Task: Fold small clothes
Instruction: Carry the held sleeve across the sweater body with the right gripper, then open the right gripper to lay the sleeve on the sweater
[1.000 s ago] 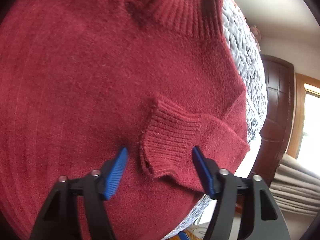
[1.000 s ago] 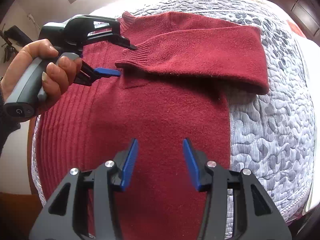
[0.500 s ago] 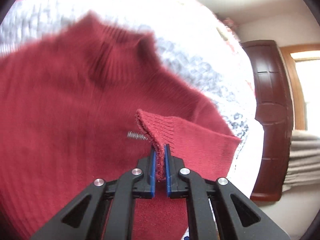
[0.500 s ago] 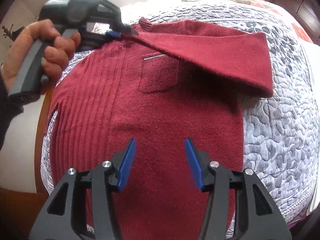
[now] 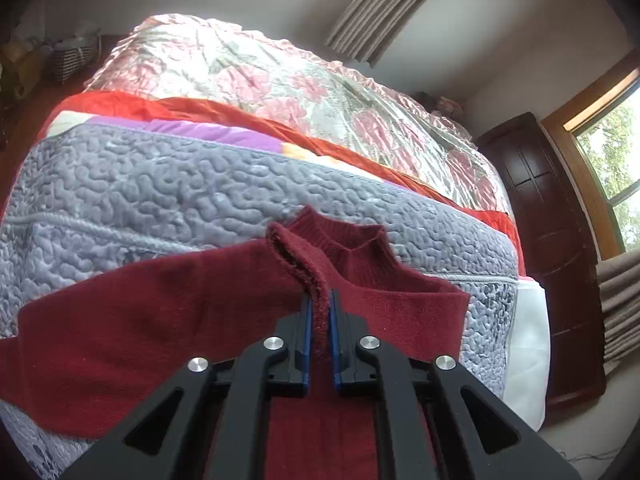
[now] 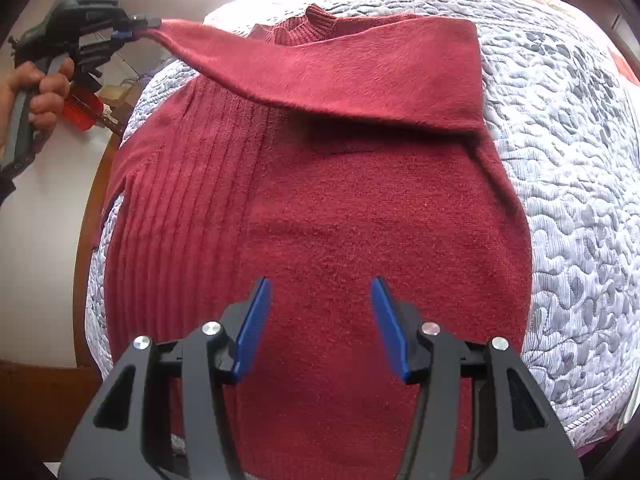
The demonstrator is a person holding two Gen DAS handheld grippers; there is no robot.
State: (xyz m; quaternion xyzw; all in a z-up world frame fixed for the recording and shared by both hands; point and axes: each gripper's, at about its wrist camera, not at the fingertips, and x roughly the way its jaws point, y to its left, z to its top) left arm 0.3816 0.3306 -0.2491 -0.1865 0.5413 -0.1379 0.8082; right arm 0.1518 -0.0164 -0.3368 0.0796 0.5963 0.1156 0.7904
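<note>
Gripping sleeve cuff (image 5: pixel 316 292) in left tool (image 5: pixel 319 320), we hold it lifted across sweater (image 6: pixel 340 220) on bed quilt (image 6: pixel 580 160). Right tool (image 6: pixel 320 320) gapes empty over sweater hem. Fold barely begun; sleeves, body remain.

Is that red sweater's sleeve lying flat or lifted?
Lifted: the left hand-held gripper pinches the sleeve cuff and holds it taut above the sweater.
</note>
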